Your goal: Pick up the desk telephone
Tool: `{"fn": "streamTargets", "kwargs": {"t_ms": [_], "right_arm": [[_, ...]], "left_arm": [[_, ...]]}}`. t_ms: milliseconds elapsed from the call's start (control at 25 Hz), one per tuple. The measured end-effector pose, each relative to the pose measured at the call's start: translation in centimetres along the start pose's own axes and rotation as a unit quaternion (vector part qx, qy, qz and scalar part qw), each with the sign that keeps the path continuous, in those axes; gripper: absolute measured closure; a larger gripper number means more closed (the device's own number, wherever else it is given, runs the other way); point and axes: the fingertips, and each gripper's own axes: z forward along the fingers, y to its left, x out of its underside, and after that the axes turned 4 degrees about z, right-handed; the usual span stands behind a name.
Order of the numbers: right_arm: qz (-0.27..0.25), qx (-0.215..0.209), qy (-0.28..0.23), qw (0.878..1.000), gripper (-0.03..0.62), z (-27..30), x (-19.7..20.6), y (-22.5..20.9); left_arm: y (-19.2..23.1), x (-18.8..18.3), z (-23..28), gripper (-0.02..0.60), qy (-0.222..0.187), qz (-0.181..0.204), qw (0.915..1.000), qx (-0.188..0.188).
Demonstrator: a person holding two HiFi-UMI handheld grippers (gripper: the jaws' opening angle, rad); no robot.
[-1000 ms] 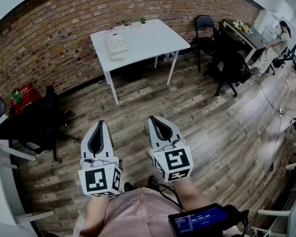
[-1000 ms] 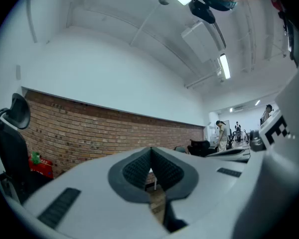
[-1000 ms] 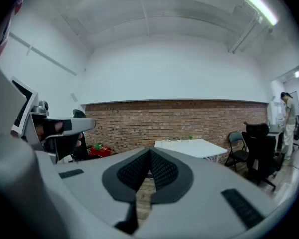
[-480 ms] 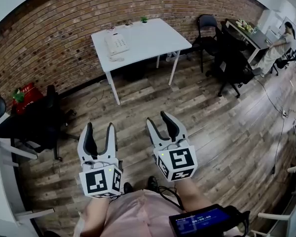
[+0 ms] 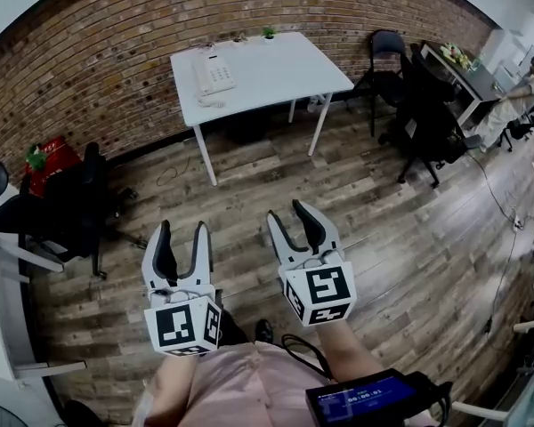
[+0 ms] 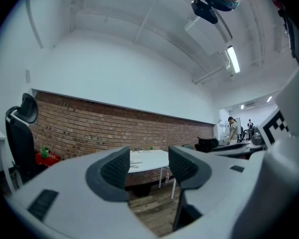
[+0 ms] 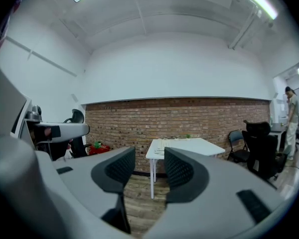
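Note:
The white desk telephone (image 5: 212, 71) lies on the left part of a white table (image 5: 280, 60) against the brick wall, far ahead of both grippers. My left gripper (image 5: 182, 229) and right gripper (image 5: 287, 212) are held side by side over the wood floor, pointing toward the table. Both have a clear gap between the jaws, which are closing a little, with nothing between them. In the left gripper view the table (image 6: 154, 158) shows between the pads of the left gripper (image 6: 148, 166). In the right gripper view the table (image 7: 199, 146) stands beyond the right gripper (image 7: 149, 171).
A black office chair (image 5: 67, 212) and a red bag (image 5: 46, 160) stand at the left. More black chairs (image 5: 418, 114) and a dark desk (image 5: 458, 74) are at the right, with a person (image 5: 525, 87) beyond. A white desk edge (image 5: 4, 318) sits at the near left.
Both grippers went from shut to open, then narrowed slightly. Both have advanced toward the table, which now sits a little nearer in the head view.

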Motion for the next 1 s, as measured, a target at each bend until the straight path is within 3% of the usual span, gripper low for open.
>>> {"fn": "streamTargets", "kwargs": {"t_ms": [360,680,1000], "right_arm": [[0.006,-0.008,0.031,0.999,0.411,5.9,2.1,-1.3],[0.014,0.001,0.055,0.998,0.414,17.0,2.7,-3.3],[0.012,0.011,0.053,0.998,0.421,26.7,0.3,-4.8]], "left_arm": [[1.7,2.7,5.3,0.345,0.022,-0.005,0.9997,-0.003],[6.0,5.3,15.8,0.345,0.043,-0.011,0.9989,0.011],[10.1,4.3,25.9,0.345,0.035,-0.007,0.9990,0.026]]}}
